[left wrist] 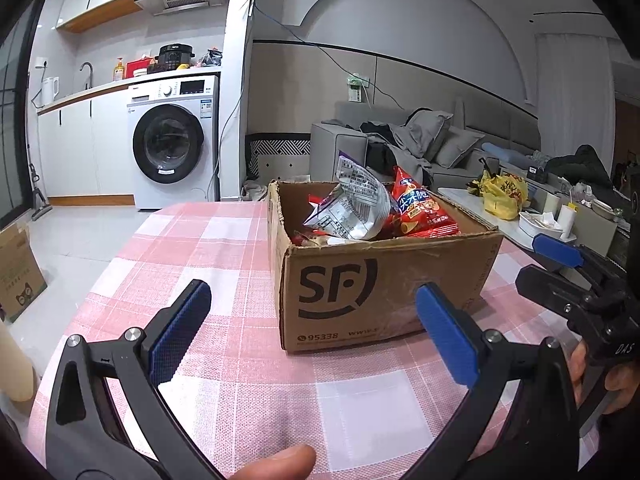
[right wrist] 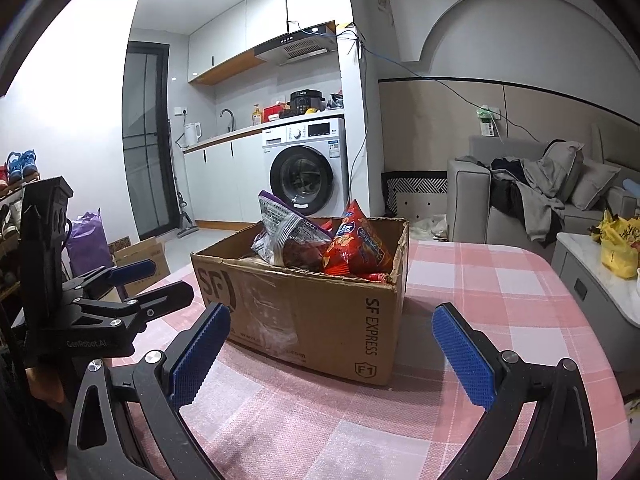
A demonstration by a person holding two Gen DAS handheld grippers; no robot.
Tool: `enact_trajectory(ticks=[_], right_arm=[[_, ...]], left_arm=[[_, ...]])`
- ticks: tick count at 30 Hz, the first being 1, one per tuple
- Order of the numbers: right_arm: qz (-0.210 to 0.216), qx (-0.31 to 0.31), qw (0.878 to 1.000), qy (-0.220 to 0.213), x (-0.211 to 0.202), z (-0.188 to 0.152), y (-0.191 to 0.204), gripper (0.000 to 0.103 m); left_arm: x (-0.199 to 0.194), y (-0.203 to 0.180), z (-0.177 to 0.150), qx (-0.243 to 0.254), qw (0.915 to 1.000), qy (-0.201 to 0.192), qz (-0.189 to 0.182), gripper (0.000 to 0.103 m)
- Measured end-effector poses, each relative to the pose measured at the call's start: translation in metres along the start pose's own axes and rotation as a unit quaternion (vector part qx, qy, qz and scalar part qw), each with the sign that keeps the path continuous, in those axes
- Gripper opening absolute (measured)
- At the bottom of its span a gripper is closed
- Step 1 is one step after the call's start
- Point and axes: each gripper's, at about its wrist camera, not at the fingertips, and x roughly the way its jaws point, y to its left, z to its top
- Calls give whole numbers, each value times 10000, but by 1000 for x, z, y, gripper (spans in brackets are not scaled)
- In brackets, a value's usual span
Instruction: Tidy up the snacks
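A brown SF cardboard box stands on the pink checked tablecloth; it also shows in the right wrist view. Inside are a silver snack bag, a red snack bag and smaller red packets. My left gripper is open and empty, just in front of the box. My right gripper is open and empty, in front of the box's near corner. Each gripper shows at the edge of the other's view, the right gripper and the left gripper.
A washing machine and kitchen counter stand behind. A grey sofa with clothes is at the back right. A side table holds a yellow bag and cups. A cardboard box sits on the floor at left.
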Motion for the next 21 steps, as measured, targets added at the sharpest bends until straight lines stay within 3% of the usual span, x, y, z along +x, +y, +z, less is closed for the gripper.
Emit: enact_trajectory(ticks=[21], right_arm=[[0,-1,10000,1,0,0,0,103]], left_arm=[[2,-2,-2,10,10000,-29,-6,102]])
